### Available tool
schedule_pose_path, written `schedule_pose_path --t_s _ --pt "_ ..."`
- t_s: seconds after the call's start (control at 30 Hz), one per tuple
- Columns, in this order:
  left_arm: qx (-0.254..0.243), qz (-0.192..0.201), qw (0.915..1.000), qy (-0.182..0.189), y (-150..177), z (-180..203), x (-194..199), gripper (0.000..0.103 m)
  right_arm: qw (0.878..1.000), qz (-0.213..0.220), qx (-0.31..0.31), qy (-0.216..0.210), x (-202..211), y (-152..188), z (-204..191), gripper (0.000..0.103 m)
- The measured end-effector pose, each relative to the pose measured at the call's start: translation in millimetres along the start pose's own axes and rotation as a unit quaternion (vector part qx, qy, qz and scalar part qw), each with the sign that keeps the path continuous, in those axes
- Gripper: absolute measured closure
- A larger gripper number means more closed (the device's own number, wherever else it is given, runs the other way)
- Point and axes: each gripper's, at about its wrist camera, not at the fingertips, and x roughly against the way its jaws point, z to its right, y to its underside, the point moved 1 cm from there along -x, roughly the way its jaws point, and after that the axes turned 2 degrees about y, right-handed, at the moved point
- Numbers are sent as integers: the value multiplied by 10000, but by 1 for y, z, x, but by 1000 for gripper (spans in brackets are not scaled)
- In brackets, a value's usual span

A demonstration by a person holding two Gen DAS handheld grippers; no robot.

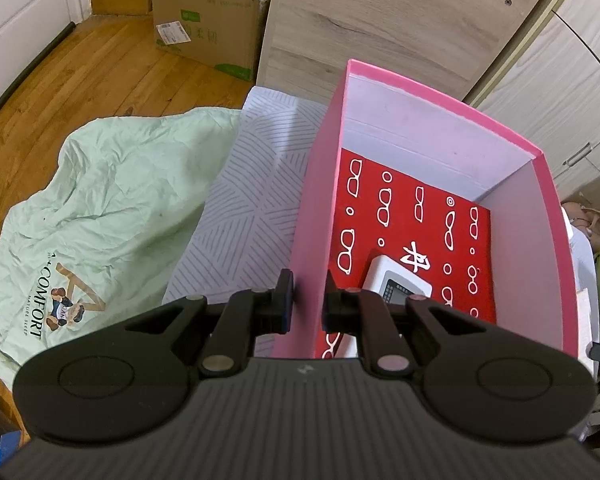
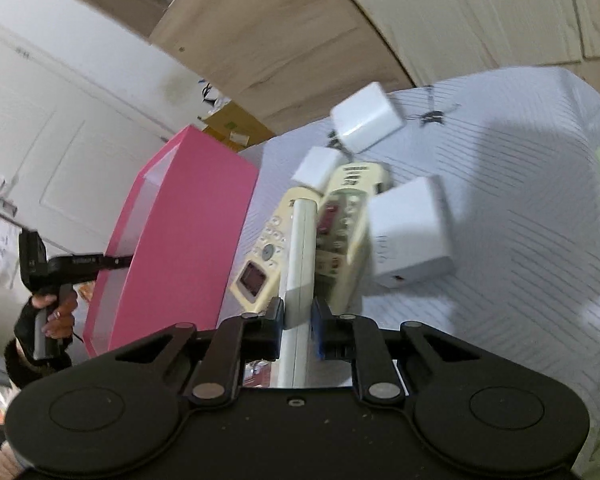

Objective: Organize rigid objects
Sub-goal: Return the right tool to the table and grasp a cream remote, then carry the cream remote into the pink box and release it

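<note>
step: picking a white flat remote (image 2: 300,256) off the striped bed sheet (image 2: 500,208) | right gripper (image 2: 298,316) clamped on its edge, angled downward | left gripper (image 1: 306,300) pinching the pink cardboard box (image 1: 320,184) wall, steadying it | next: lift, carry into box beside red case (image 1: 412,216)

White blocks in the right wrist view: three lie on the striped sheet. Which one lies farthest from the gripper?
The top white block, beyond the beige remotes. The small one and the large one lie nearer the right gripper.
</note>
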Motion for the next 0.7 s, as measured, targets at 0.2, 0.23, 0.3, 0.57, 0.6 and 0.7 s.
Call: schedule_pose_path --t_s 0.2,0.23,0.3,0.57,0.6,0.7 --pt "45 -7 10000 48 1 -2 0 91 9979 -192 476 404 -13 0 -31 81" --pt "51 -9 10000 48 0 -2 0 91 9977 -227 488 414 -16 0 -34 81" --pt "53 -12 10000 56 1 -2 0 91 9974 -244 492 463 -21 -2 -36 80" --pt "55 -22 9999 106 1 -6 0 91 9982 -295 281 441 -30 -8 -41 76" --pt "65 -24 9999 116 1 -6 0 91 9985 -308 241 379 -30 -8 -41 74" --pt "67 -26 9999 128 1 -8 0 91 9990 -373 66 254 -35 -9 -39 68"
